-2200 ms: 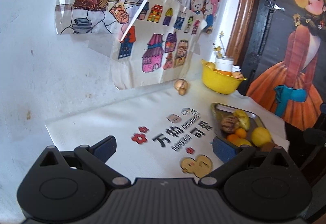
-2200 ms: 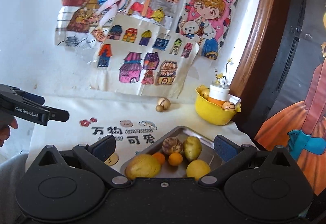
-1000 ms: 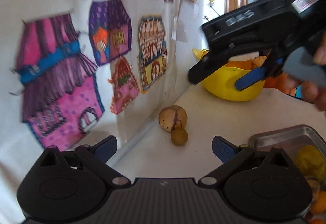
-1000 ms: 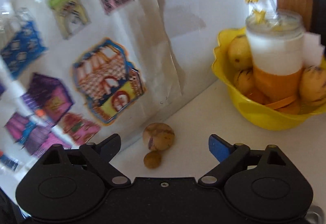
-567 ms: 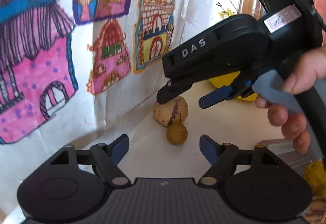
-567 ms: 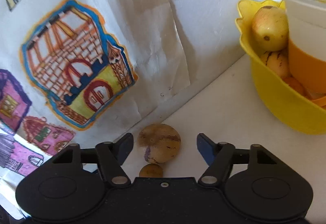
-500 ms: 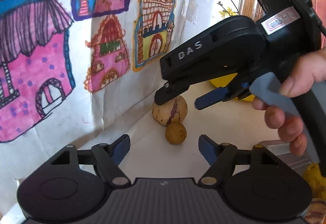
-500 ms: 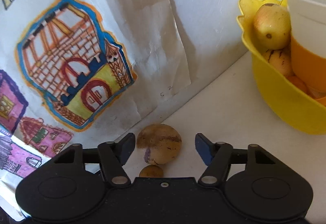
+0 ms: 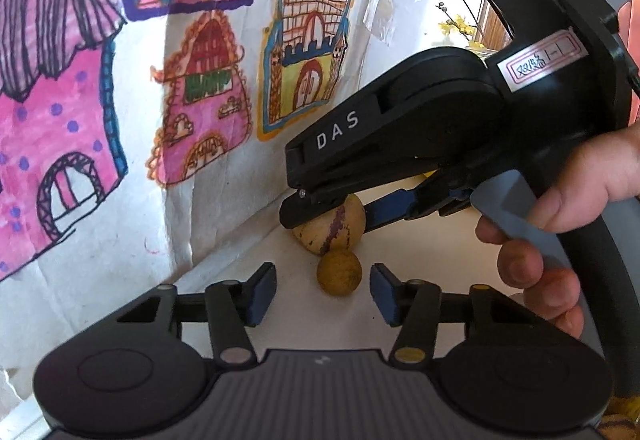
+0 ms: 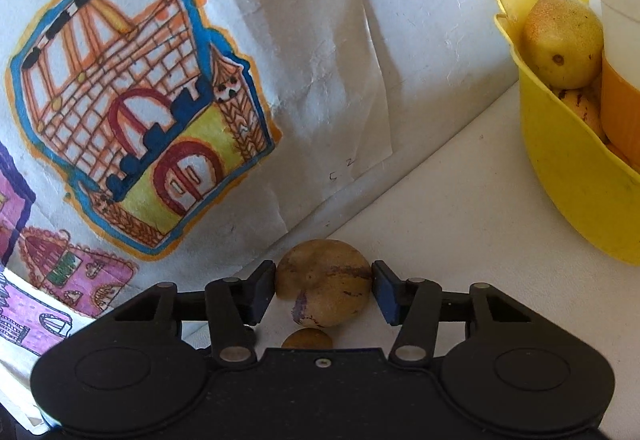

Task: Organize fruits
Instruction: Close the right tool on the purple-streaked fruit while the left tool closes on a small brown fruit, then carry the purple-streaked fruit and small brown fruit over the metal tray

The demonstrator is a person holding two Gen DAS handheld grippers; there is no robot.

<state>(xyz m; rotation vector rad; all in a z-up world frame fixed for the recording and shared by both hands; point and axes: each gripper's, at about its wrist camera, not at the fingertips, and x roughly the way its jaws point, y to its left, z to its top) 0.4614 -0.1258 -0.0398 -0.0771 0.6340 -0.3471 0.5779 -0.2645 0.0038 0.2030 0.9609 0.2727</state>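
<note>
Fruit is what both hands are after, and each has its own piece. Nearest in the left wrist view, the left gripper (image 9: 323, 294) has its jaws narrowing around the small round fruit (image 9: 339, 273), which sits on the white table (image 9: 432, 252) between the blue pads but a little ahead of them; clear gaps show on both sides, so nothing is pressed yet. The fruit is nearly a ball, so no long axis matters here; in my judgement the left hand needs only to ease forward a touch so the pads meet its widest part.

Just beyond, touching the small one or nearly so, lies the larger purple-streaked fruit (image 10: 325, 282). The right gripper (image 10: 324, 290), held in a person's hand (image 9: 560, 224), comes down on it from the right side of that view. In the right wrist view the fruit sits squarely between the pads, its broader span running across from pad to pad, and the closing jaws appear to touch it on both sides, though how firmly I cannot tell. It rests on the table, right at the foot of the paper drawings (image 10: 160, 100) on the wall.

Farther off to the right stands the yellow bowl (image 10: 568, 176), holding other fruit and a jar (image 10: 620, 52), well apart from both grippers and a likely place for these two pieces.
</note>
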